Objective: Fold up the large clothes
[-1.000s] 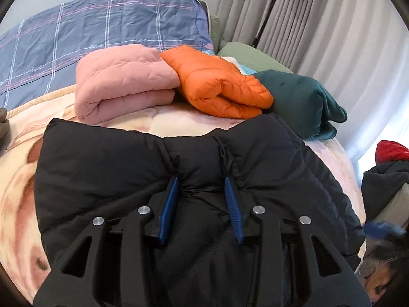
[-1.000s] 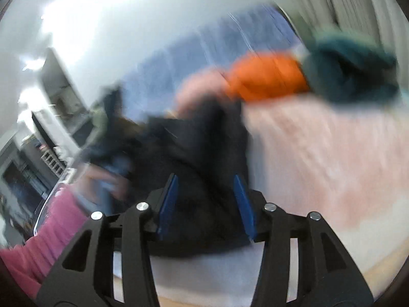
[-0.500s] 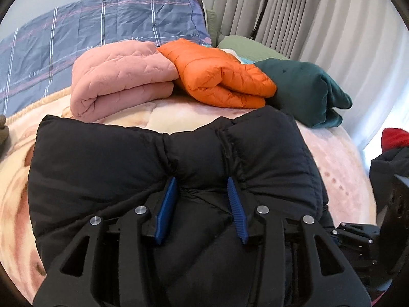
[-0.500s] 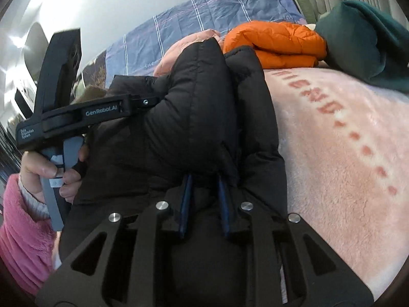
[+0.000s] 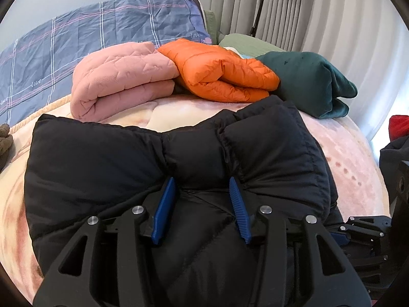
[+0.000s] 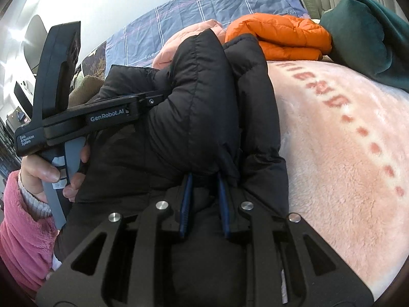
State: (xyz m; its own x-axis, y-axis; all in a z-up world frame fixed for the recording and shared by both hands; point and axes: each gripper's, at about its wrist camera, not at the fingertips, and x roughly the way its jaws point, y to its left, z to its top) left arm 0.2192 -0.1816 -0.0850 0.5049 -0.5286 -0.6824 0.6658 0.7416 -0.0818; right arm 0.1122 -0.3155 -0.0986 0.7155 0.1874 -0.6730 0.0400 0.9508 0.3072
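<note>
One puffy black down jacket [image 5: 179, 163] lay on the bed [image 6: 345, 168], its long axis running toward three folded garments at the headboard edge. The left claw [image 5: 202, 204] and right claw [image 6: 204, 194] each pinched its padding.

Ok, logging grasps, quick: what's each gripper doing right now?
Left gripper: closed on a thick fold of the black puffer jacket.
Right gripper: closed on the same jacket's edge.

Black tool [image 6: 203, 179], blue pads [image 5: 163, 203], pink fleece sleeve [image 6: 20, 230]
</note>
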